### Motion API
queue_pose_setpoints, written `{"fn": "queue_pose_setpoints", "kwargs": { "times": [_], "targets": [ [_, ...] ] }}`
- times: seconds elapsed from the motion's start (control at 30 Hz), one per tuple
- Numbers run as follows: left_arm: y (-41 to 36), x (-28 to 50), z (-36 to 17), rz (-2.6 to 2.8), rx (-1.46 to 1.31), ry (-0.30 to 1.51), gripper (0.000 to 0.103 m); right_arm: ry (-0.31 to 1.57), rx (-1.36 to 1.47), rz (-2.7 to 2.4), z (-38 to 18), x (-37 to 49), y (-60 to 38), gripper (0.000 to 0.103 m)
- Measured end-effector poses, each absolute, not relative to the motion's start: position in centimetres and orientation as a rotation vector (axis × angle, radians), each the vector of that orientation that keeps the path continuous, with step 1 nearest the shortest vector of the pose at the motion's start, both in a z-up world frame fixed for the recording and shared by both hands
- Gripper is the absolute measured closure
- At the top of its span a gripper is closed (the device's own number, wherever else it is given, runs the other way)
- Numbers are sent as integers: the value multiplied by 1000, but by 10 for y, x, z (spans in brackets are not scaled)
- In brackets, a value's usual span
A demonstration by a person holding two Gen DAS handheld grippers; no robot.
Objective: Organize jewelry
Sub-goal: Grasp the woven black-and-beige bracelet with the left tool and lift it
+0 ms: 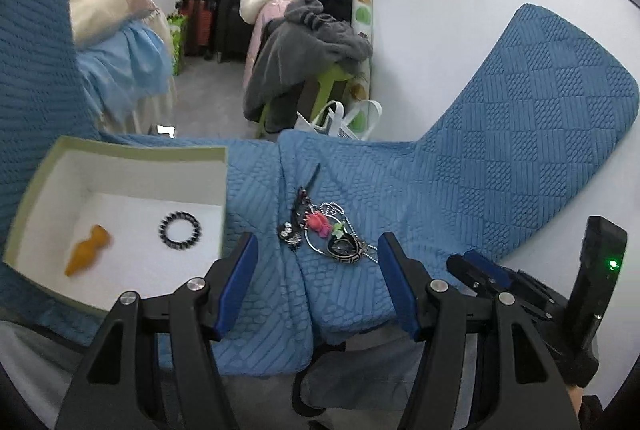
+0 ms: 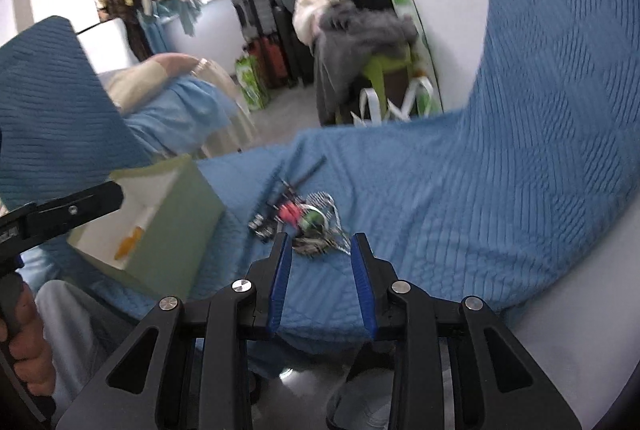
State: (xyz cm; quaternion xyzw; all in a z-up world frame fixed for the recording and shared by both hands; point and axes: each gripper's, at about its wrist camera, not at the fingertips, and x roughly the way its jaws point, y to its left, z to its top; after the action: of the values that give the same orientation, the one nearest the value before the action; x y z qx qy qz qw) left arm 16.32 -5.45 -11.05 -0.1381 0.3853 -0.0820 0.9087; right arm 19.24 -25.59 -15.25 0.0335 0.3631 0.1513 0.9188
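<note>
The left gripper (image 1: 316,278) gapes wide, the right gripper (image 2: 320,270) narrower, both empty; the blurred jewelry pile (image 2: 308,222) at twelve o'clock stays indistinct.

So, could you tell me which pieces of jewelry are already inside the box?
The black beaded bracelet and orange piece; the rest lie heaped on the blue cover.
</note>
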Motion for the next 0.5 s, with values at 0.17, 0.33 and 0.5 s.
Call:
{"fn": "queue_pose_setpoints", "kwargs": {
  "times": [0.17, 0.33, 0.5],
  "targets": [
    [-65, 179, -128, -176, -267, 829, 40, 769, 89, 313, -164, 201, -266, 75],
    [-79, 200, -150, -206, -268, 886, 41, 830, 125, 331, -180, 226, -271, 76],
    [-92, 226, -181, -238, -286, 950, 44, 910, 101, 350, -209, 258, -273, 81]
  ]
}}
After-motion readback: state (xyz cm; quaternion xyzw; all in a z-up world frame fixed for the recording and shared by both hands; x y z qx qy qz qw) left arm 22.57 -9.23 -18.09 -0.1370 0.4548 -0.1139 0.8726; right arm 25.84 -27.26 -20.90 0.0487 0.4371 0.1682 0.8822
